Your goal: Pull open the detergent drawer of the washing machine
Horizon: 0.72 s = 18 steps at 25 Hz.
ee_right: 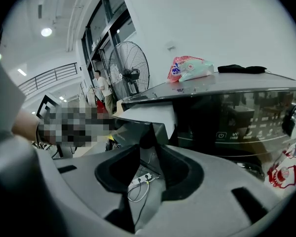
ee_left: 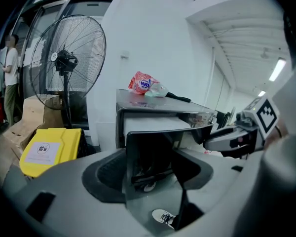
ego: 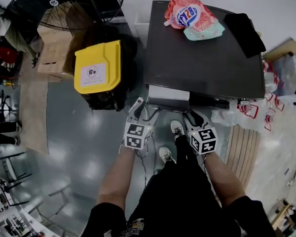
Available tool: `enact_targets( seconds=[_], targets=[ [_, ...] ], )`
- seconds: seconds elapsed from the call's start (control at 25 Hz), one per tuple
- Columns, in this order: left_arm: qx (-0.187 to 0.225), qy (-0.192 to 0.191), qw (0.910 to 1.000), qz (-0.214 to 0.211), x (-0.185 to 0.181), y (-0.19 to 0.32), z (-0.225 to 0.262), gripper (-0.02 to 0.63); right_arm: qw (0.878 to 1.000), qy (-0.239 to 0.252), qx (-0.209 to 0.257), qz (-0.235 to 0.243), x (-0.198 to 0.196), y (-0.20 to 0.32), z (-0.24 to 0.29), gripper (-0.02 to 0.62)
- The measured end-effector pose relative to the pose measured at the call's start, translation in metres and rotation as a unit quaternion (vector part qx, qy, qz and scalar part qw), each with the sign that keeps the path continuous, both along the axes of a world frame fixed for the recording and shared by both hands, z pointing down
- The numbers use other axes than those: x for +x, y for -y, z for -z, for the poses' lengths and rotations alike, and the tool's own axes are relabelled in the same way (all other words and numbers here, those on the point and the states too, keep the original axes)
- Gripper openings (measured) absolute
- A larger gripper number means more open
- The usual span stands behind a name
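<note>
Directly below in the head view stands the washing machine (ego: 202,58), dark-topped and glossy at the front; off to its left a big floor fan (ego: 69,3) stands well back; nearer, a bin with a yellow lid (ego: 97,67) sits just beside the machine's left side; the detergent drawer (ego: 167,93) sticks out of the front at the machine's left end, its white top showing and its dark front facing the person; on the machine's top, near the back edge, lies a pink detergent bag (ego: 192,15), with a black cloth (ego: 244,33) just beside it toward the right corner; the left gripper (ego: 140,110) hangs just in front of the drawer's left corner, its jaws standing well apart, and in its own view the drawer's dark front fills the gap between them, though whether they touch it I cannot tell; the right gripper (ego: 197,116) hangs just in front of the machine at the drawer's right, its jaws drawn in until the tips about meet, holding nothing, with floor and a white power strip (ee_right: 138,179) showing through the slit; a shoe (ego: 176,128) rests on the floor between the two grippers.
</note>
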State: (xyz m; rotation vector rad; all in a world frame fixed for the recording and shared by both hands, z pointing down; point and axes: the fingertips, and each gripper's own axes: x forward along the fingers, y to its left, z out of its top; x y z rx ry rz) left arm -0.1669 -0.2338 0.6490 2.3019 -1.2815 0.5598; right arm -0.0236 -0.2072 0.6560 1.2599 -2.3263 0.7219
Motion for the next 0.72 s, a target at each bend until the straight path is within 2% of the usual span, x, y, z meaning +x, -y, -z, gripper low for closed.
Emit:
enact_targets(
  seconds=[0.72],
  targets=[
    [-0.004,0.008,1.0,-0.001,-0.003,-0.077,-0.001,0.265,1.0,0.003,-0.006,0.007,-0.004,-0.075,-0.004,0.126]
  ],
)
